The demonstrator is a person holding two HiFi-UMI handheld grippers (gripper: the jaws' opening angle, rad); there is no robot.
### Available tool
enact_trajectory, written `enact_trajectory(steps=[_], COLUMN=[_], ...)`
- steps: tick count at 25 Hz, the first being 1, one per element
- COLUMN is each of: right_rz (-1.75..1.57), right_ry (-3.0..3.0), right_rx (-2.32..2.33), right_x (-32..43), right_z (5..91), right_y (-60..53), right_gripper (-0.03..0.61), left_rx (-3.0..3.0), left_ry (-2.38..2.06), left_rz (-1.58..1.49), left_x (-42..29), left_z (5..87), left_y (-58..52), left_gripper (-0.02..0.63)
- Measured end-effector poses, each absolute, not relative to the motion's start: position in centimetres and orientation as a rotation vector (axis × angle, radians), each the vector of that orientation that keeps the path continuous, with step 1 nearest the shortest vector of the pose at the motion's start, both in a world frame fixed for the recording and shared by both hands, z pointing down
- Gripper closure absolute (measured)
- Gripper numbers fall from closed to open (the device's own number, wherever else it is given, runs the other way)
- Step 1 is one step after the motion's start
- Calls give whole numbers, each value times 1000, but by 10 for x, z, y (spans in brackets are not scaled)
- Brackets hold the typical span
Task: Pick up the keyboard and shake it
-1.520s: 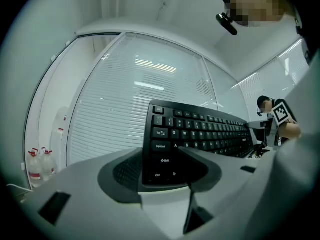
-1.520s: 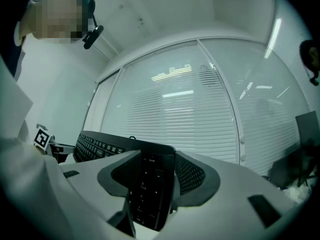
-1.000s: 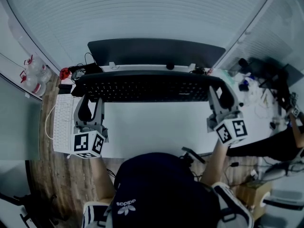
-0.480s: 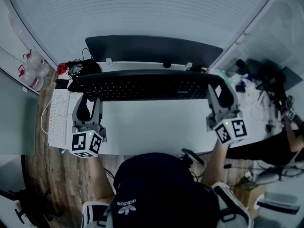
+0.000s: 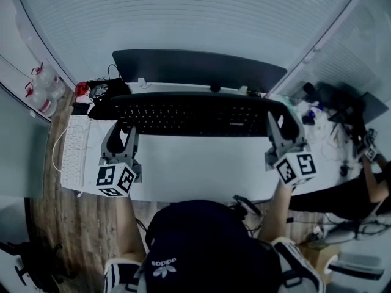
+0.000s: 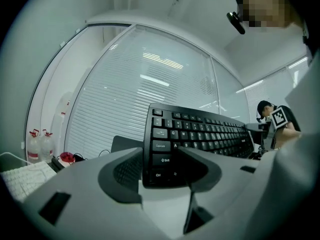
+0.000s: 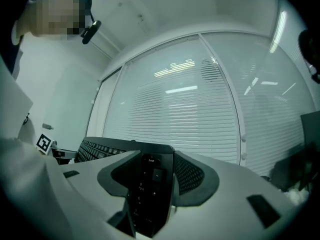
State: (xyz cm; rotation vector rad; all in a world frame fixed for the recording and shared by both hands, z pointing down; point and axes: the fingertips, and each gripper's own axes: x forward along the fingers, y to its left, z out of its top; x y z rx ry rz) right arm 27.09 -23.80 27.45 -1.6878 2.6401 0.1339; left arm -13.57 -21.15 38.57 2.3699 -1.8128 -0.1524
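Note:
I hold a long black keyboard (image 5: 195, 113) level in the air over the white desk (image 5: 195, 163), in front of the dark monitor (image 5: 198, 69). My left gripper (image 5: 122, 133) is shut on the keyboard's left end; in the left gripper view that end (image 6: 162, 149), with its Shift and Ctrl keys, is clamped in my left gripper (image 6: 159, 173). My right gripper (image 5: 282, 124) is shut on the right end; in the right gripper view the number pad (image 7: 150, 189) stands on edge in my right gripper (image 7: 151, 176).
A white keyboard (image 5: 76, 154) lies at the desk's left edge, with cables and a red object (image 5: 82, 91) behind it. Two water bottles (image 5: 40, 87) stand on the floor to the left. A cluttered desk (image 5: 330, 102) and another person (image 5: 366, 191) are on the right.
The keyboard and both grippers have shifted slightly to the right and a little toward me. Both grips are unchanged.

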Motion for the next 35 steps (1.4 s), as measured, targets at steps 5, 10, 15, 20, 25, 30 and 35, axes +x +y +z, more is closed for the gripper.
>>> enact_trajectory(steps=[5, 10, 15, 20, 25, 30, 35], right_rz=[81, 65, 85, 52, 8, -11, -23], right_ry=[2627, 2608, 2611, 2601, 2606, 2606, 2619], right_rx=[-1703, -1711, -1717, -1714, -1729, -1753, -1750], right_x=[278, 278, 284, 280, 278, 281, 277], right_z=[284, 286, 285, 289, 302, 306, 308], right_y=[-218, -236, -220, -229, -237, -231, -242], right_gripper=[380, 380, 380, 380, 380, 380, 380], left_rx=[2395, 2396, 2394, 2379, 2378, 2379, 2344], left_ry=[-1817, -1824, -1782, -1819, -1810, -1806, -1793], left_rz=[-130, -119, -122, -117, -89, -90, -88], left_x=[-132, -132, -127, -130, -136, -132, -133], left_z=[381, 378, 385, 382, 390, 392, 404], left_y=[-206, -221, -213, -215, -223, -215, -227], left_gripper=[407, 407, 407, 407, 407, 407, 407])
